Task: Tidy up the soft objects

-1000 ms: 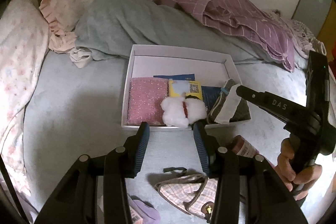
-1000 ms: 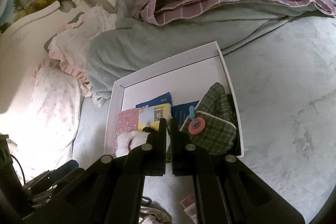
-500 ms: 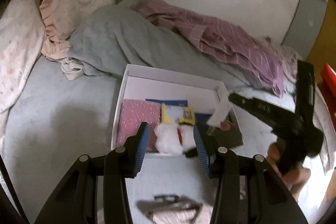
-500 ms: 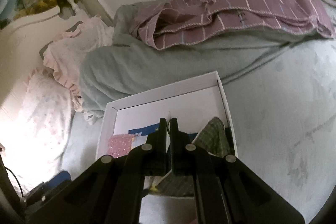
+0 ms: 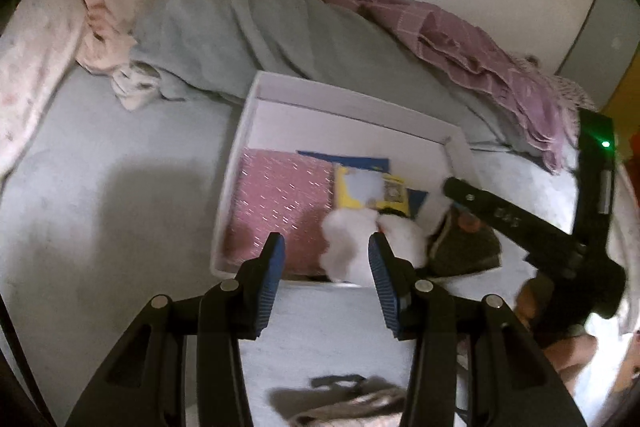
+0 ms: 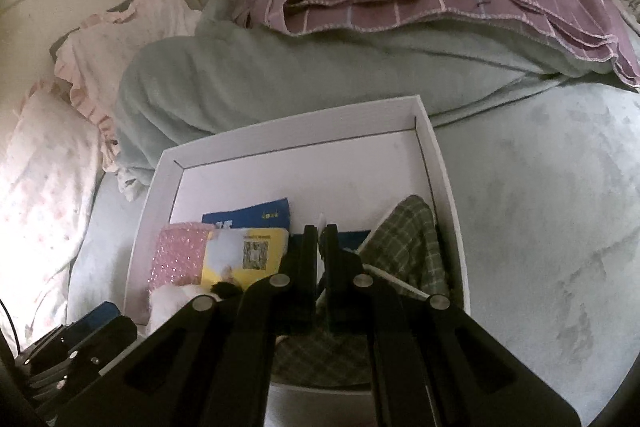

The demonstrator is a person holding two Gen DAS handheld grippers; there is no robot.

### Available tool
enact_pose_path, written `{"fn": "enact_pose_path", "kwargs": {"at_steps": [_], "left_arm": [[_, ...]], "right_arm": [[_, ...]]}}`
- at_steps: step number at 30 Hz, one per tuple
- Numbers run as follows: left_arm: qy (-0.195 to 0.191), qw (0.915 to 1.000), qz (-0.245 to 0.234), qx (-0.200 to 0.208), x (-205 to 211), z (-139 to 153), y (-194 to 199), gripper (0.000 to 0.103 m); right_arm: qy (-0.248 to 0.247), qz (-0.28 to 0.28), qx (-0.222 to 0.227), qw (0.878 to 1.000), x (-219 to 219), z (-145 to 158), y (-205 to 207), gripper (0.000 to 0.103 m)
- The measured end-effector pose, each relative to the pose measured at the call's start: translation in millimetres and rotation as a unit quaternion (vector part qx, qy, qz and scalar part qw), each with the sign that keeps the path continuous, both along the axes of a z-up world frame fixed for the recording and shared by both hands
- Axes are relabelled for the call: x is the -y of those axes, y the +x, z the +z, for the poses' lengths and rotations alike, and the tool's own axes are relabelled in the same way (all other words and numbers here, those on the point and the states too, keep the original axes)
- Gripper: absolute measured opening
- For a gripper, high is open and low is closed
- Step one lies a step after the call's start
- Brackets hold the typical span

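Left tongs: apart, nothing between the blue pads; they have come lower and closer to the near edge of the box than a second ago.
Checked pouch: lies on the bed in front of the box, blurred, not yet put away.
Right tongs: pressed together; a thin white strip of cloth shows in the slit, and it seems to be the trim of the green cloth, but I cannot tell this for sure.
Green checked cloth: in the right part of the box. A second ago it lay flat with its round button up; now one edge is pulled up toward the tongs and the cloth is bunched.
White plush toy: at the near wall of the box, just behind the left tongs, beside the cloth.
Pink sponge: flat in the left part of the box, same place as before.
Yellow packet: in the middle, on top of blue packets.
White box: far half is free.
Bedding: grey and purple blankets behind the box.
Meaning: the right hand is probably arranging the cloth inside the box; the pouch is a likely next item.
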State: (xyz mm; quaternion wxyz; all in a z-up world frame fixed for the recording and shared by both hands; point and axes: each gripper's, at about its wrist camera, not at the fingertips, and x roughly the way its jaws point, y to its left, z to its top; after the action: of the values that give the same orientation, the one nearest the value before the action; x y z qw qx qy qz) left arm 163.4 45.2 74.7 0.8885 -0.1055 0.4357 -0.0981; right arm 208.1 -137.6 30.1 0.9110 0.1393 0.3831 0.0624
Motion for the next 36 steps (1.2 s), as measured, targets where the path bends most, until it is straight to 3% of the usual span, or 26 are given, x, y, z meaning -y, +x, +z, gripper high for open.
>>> {"fn": "enact_pose_path", "kwargs": {"at_steps": [3,5,7,8,11,19,23,27,33,36], "left_arm": [[0.014,0.9997,-0.013,-0.015,3.2,-2.3,0.3,0.043],[0.026,0.9994,-0.012,-0.020,3.7,-2.9,0.6,0.043],[0.019,0.9995,-0.008,-0.025,1.4,-2.6,0.1,0.043],[0.011,0.9995,-0.008,-0.029,-0.2,-2.6,-0.3,0.043],[0.005,0.9993,-0.012,-0.035,-2.8,-1.1,-1.3,0.043],[0.037,0.9988,-0.006,-0.033,-16.8,5.3,-7.8,0.043],[0.023,0.9992,0.014,-0.031,-32.5,10.1,-8.0,0.043],[0.007,0.9987,0.017,-0.047,-42.2,10.0,-7.5,0.043],[0.006,0.9980,0.011,-0.062,-45.9,12.6,-9.9,0.043],[0.011,0.9973,0.007,-0.072,-46.8,12.9,-12.2,0.043]], "right_arm": [[0.011,0.003,-0.005,1.000,-0.3,-2.1,-1.2,0.012],[0.017,0.005,-0.006,1.000,0.8,-1.8,-2.5,0.029],[0.025,0.007,0.005,1.000,1.1,0.7,-5.2,0.057],[0.028,0.004,0.011,1.000,1.3,2.4,-7.2,0.059],[0.024,0.007,0.017,1.000,-2.2,8.0,-10.6,0.060],[-0.009,0.022,0.030,0.999,-17.6,25.1,-24.8,0.069],[-0.037,0.038,0.038,0.998,-30.9,33.5,-36.8,0.077],[-0.043,0.054,0.011,0.998,-40.9,35.7,-40.5,0.080],[-0.098,0.060,-0.051,0.992,-53.1,31.9,-48.3,0.081],[-0.100,0.081,-0.079,0.989,-58.6,28.0,-58.1,0.081]]}}
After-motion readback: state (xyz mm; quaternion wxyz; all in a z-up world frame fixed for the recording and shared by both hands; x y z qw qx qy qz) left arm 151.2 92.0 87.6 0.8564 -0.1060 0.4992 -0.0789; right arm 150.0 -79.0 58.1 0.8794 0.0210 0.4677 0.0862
